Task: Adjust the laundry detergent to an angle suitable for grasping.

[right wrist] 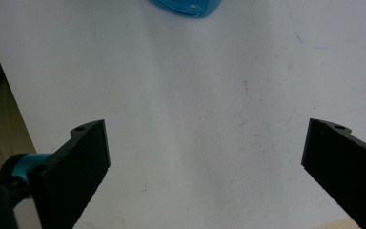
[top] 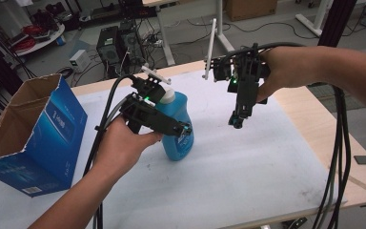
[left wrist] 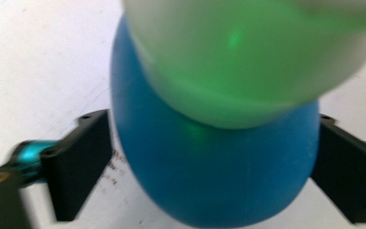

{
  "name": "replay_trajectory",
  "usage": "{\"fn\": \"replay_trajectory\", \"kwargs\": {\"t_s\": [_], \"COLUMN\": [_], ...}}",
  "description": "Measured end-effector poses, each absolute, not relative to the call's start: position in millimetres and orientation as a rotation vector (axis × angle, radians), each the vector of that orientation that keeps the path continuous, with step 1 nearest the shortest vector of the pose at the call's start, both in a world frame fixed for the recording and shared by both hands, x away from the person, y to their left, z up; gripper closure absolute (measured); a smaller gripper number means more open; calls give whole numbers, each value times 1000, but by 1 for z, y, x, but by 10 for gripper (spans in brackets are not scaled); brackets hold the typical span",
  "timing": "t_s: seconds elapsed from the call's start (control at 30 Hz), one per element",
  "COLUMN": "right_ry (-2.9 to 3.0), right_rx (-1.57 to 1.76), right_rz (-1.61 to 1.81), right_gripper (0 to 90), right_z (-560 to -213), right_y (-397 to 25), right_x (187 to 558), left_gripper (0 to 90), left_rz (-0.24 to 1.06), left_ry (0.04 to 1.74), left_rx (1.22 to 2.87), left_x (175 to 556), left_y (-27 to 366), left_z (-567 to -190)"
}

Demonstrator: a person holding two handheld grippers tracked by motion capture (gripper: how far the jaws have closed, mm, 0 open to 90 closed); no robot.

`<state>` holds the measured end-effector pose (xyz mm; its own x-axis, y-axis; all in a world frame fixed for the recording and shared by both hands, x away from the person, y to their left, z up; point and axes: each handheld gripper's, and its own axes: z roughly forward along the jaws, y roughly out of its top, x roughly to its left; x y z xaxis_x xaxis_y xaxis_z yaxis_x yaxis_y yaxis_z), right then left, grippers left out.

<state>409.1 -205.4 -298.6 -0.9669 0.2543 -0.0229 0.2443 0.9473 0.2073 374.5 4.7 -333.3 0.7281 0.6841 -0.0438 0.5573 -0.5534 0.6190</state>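
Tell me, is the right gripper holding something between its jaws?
No, the right gripper has its jaws wide apart, with just bare white table between them.

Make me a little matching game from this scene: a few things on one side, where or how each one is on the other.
Things:
1. blue bottle
2. cardboard box
3. left hand-held gripper
4. right hand-held gripper

States:
A. open, nothing between its jaws, above the white mat
B. at the table's left edge, top open
C. jaws either side of the bottle
D. upright, white cap on

Pairs: 1-D, 2-B, 3-C, 4-A
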Motion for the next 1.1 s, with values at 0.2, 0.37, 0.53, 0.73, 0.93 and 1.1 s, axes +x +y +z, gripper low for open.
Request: {"fn": "replay_trajectory", "kwargs": {"t_s": [0.2,0.37,0.53,0.73,0.93,1.1], "right_ry": [3054,3058,3063,3064,3070,3072], "right_rx": [389,385,388,389,385,375], "right_rz": [322,323,319,325,323,324], "right_gripper": [13,13,13,14,15,15], "right_z": [-299,-300,-301,-302,-302,-303], "right_y": [-207,-206,-207,-207,-207,-206], "right_x": [410,411,412,413,413,414], "left_gripper": [96,158,212,259,338,394], "left_rz": [286,306,316,324,336,362], "left_ry": [938,919,928,933,931,881], "left_rx": [2321,2318,2319,2306,2304,2329], "left_x": [377,376,377,378,379,377], "left_y": [3,2,1,2,2,0], "left_z": [-336,-336,-337,-339,-339,-338]}}
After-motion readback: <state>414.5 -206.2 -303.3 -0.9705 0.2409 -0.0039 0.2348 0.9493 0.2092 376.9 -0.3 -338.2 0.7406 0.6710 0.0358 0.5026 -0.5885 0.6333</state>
